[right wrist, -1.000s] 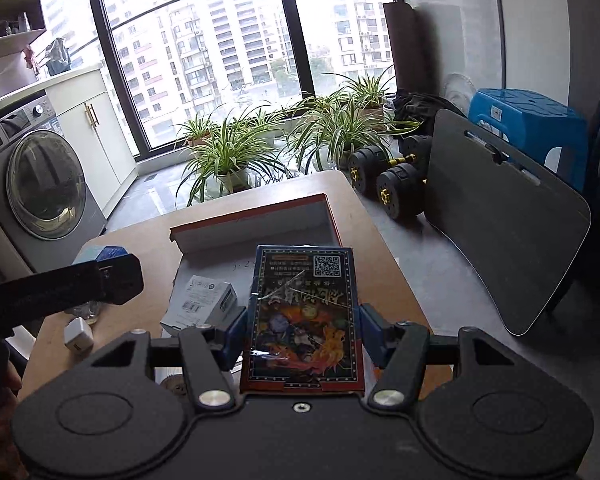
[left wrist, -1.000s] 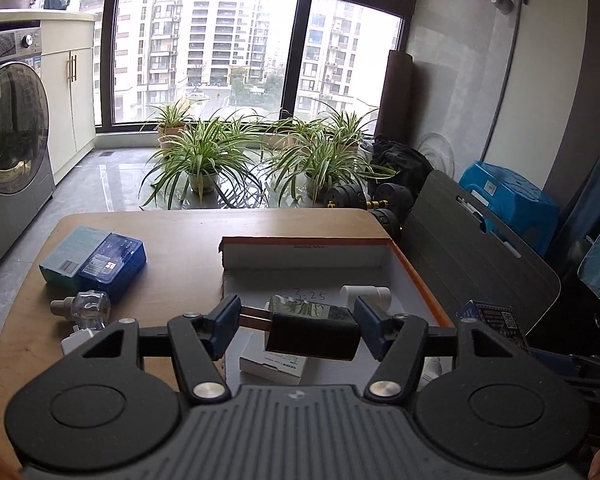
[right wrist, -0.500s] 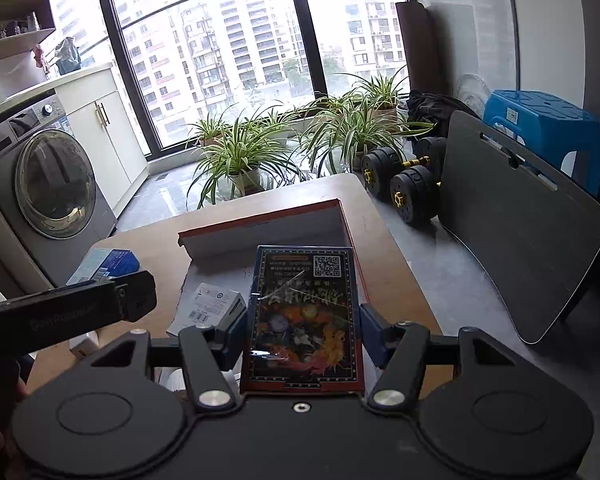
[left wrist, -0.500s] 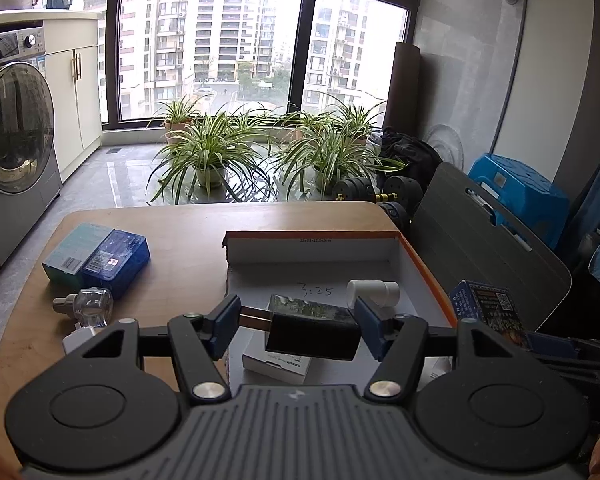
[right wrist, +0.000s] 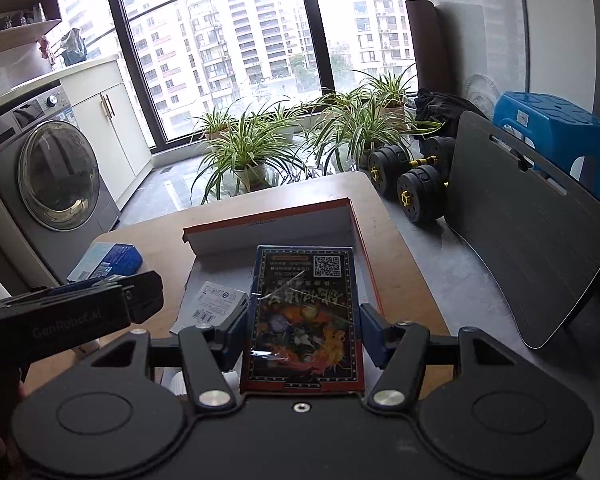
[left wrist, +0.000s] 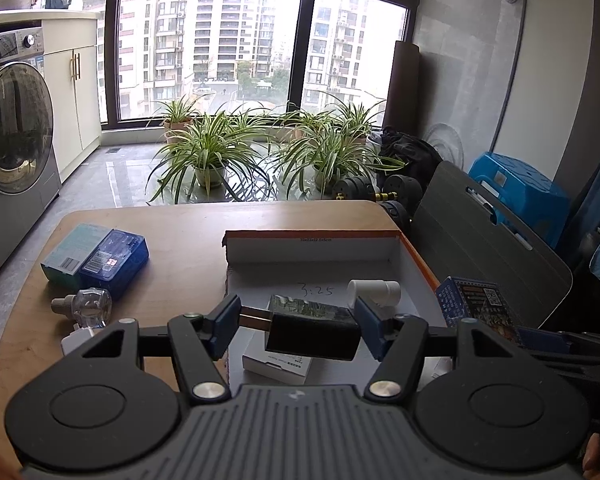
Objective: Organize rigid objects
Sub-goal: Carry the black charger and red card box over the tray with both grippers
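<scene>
My left gripper (left wrist: pixel 298 326) is shut on a black block with a brown stub (left wrist: pixel 312 336); the stub touches the left pad, and it hangs over the near part of an open cardboard box (left wrist: pixel 312 236) with an orange rim. Inside the cardboard box lie a white carton (left wrist: pixel 278 362) and a small white bottle (left wrist: pixel 374 292). My right gripper (right wrist: pixel 302 334) is shut on a dark printed card box with a QR code (right wrist: pixel 304 316), held above the cardboard box's (right wrist: pixel 268 218) right side. The card box (left wrist: pixel 476 308) also shows at the right of the left wrist view.
On the wooden table (left wrist: pixel 188 240), left of the cardboard box, lie a blue and a teal pack (left wrist: pixel 96 258), a clear glass bottle (left wrist: pixel 82 304) and a white plug (left wrist: pixel 76 340). Dumbbells (right wrist: pixel 416 184), a grey board (right wrist: pixel 532 240) and potted plants (right wrist: pixel 244 152) stand on the floor beyond.
The right gripper has drifted slightly with the card box. The left gripper and its black block stay where they were. Both grips are unchanged.
</scene>
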`<control>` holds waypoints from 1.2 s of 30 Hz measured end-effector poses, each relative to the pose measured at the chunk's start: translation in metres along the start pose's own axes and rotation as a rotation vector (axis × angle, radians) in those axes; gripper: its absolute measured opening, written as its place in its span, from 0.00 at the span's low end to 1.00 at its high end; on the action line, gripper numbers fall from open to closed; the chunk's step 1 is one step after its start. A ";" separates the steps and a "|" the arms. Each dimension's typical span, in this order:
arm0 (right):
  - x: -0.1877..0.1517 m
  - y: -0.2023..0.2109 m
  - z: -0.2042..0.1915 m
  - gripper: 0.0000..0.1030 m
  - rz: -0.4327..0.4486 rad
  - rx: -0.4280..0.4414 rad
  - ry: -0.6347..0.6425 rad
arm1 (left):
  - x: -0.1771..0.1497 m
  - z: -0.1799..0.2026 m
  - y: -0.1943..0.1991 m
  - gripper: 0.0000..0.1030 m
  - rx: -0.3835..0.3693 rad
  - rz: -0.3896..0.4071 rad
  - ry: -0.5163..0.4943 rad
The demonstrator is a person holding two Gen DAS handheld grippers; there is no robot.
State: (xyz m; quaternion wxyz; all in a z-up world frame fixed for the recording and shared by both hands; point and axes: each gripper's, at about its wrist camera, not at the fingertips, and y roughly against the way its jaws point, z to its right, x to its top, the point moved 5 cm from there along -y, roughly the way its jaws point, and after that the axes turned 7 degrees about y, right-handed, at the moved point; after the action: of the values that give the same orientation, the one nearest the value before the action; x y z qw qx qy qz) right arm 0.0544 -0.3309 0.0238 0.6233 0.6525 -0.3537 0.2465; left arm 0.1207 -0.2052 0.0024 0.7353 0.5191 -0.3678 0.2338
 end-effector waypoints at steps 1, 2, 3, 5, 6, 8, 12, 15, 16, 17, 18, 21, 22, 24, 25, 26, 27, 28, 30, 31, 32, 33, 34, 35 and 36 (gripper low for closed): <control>0.000 -0.001 0.001 0.69 -0.001 0.001 0.002 | 0.000 0.000 0.000 0.62 0.000 0.000 -0.001; 0.001 -0.002 0.001 0.69 -0.002 0.000 0.004 | -0.001 -0.001 -0.001 0.62 0.000 -0.001 -0.001; 0.001 -0.002 0.001 0.69 -0.003 0.000 0.005 | -0.001 -0.001 -0.001 0.62 0.001 -0.002 -0.001; 0.001 -0.003 0.000 0.69 -0.005 0.002 0.007 | -0.002 -0.002 -0.002 0.62 0.002 -0.004 0.000; 0.002 -0.004 0.000 0.69 -0.005 0.002 0.009 | -0.002 -0.002 -0.002 0.62 0.002 -0.004 -0.001; 0.002 -0.004 0.000 0.69 -0.006 0.003 0.012 | -0.002 -0.002 -0.003 0.62 0.002 -0.004 -0.002; 0.003 -0.006 -0.001 0.69 -0.009 0.004 0.017 | -0.002 -0.002 -0.004 0.62 0.002 -0.004 -0.004; 0.003 -0.006 -0.002 0.69 -0.011 0.005 0.020 | -0.002 -0.002 -0.003 0.62 0.002 -0.005 -0.002; 0.003 -0.006 -0.002 0.69 -0.012 0.005 0.020 | -0.002 -0.002 -0.003 0.62 0.004 -0.004 -0.002; 0.003 -0.007 -0.003 0.69 -0.012 0.006 0.022 | -0.002 -0.002 -0.004 0.62 0.004 -0.004 -0.003; 0.003 -0.007 -0.003 0.69 -0.012 0.006 0.023 | -0.003 -0.002 -0.003 0.62 0.003 -0.003 -0.003; 0.004 -0.008 -0.005 0.69 -0.012 0.010 0.026 | -0.003 -0.002 -0.003 0.62 0.004 -0.003 -0.003; 0.004 -0.008 -0.005 0.69 -0.011 0.010 0.027 | -0.003 -0.002 -0.003 0.62 0.003 -0.003 -0.002; 0.004 -0.009 -0.006 0.69 -0.011 0.012 0.027 | -0.003 -0.002 -0.004 0.62 0.004 -0.004 -0.004; 0.004 -0.008 -0.006 0.69 -0.011 0.011 0.028 | -0.003 -0.002 -0.003 0.62 0.003 -0.004 -0.003; 0.004 -0.008 -0.006 0.69 -0.011 0.011 0.028 | -0.003 -0.002 -0.003 0.62 0.003 -0.003 -0.003; 0.004 -0.008 -0.006 0.69 -0.011 0.011 0.027 | -0.003 -0.002 -0.004 0.62 0.003 -0.003 -0.003; 0.004 -0.008 -0.006 0.69 -0.011 0.011 0.027 | -0.003 -0.002 -0.004 0.62 0.005 -0.003 -0.004; 0.004 -0.008 -0.006 0.69 -0.012 0.011 0.027 | -0.003 -0.002 -0.004 0.62 0.004 -0.004 -0.003; 0.004 -0.009 -0.006 0.69 -0.013 0.012 0.027 | -0.003 -0.001 -0.004 0.62 0.005 -0.004 -0.004; 0.005 -0.009 -0.008 0.69 -0.014 0.014 0.027 | -0.003 -0.001 -0.004 0.62 0.005 -0.004 -0.004; 0.005 -0.010 -0.008 0.69 -0.015 0.016 0.027 | -0.003 -0.002 -0.004 0.62 0.004 -0.004 -0.005; 0.005 -0.010 -0.009 0.69 -0.015 0.017 0.027 | -0.003 -0.002 -0.004 0.62 0.004 -0.004 -0.005; 0.005 -0.010 -0.009 0.69 -0.015 0.016 0.028 | -0.003 -0.002 -0.004 0.62 0.005 -0.004 -0.005; 0.005 -0.011 -0.010 0.69 -0.016 0.016 0.028 | -0.003 -0.002 -0.004 0.62 0.005 -0.003 -0.006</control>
State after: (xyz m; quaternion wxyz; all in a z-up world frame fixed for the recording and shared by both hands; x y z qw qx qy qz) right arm 0.0670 -0.3224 0.0221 0.6249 0.6566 -0.3379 0.2535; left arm 0.1221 -0.2050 -0.0028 0.7334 0.5221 -0.3685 0.2318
